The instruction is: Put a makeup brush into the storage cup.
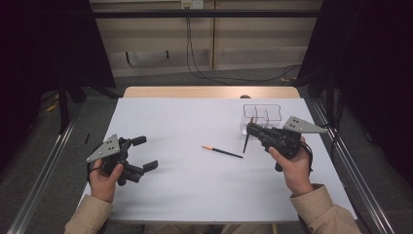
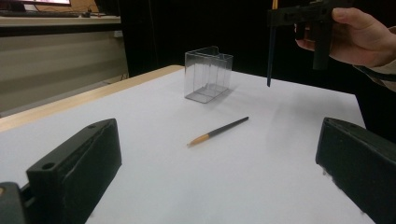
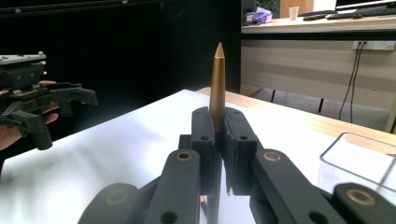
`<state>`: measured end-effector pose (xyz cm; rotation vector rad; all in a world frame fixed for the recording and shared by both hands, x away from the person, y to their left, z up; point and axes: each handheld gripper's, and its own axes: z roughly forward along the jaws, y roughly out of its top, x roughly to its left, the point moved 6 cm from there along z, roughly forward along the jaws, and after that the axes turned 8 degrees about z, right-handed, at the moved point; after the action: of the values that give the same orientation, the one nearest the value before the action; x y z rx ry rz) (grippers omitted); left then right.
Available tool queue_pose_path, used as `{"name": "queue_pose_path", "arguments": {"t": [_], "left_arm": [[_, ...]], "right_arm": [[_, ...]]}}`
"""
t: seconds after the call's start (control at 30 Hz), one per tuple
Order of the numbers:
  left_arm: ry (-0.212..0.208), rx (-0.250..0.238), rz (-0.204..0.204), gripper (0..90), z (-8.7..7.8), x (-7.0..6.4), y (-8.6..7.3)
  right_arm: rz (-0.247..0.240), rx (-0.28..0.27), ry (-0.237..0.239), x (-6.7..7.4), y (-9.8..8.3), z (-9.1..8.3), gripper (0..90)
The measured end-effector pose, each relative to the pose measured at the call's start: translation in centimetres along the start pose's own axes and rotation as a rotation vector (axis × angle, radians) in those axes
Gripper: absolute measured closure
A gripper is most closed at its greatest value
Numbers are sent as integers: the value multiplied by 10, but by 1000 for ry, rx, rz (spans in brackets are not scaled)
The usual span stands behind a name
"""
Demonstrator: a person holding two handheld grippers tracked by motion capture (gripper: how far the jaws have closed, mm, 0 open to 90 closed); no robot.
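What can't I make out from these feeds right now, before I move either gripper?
- Lower end of the held pencil: right gripper view, hidden behind the closed jaws of the right gripper.
- Clear box: right gripper view, cut off by the right edge; its dividers are faint in the high view.
- Markings on the table pencil: too small in the high view.

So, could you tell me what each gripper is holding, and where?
Right gripper pinches a pencil near its orange end; left gripper is open, holding nothing.

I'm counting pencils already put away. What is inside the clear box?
Nothing shows inside the clear box: its compartments look empty. One pencil lies on the table in front of it; another is clamped in the right claw.
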<state>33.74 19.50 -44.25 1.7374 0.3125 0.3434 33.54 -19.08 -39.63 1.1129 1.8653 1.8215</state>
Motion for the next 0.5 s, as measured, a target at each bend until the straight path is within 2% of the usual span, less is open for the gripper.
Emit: {"name": "queue_pose_path", "arguments": {"t": [0.4,0.5], "left_arm": [[6,6,1,0,0,0,0],[5,6,3,0,0,0,-1]], "right_arm": [[-16,-5,-61,-22,16,-8,848],[-8,-13,-73,-27,20,-10,848]]}}
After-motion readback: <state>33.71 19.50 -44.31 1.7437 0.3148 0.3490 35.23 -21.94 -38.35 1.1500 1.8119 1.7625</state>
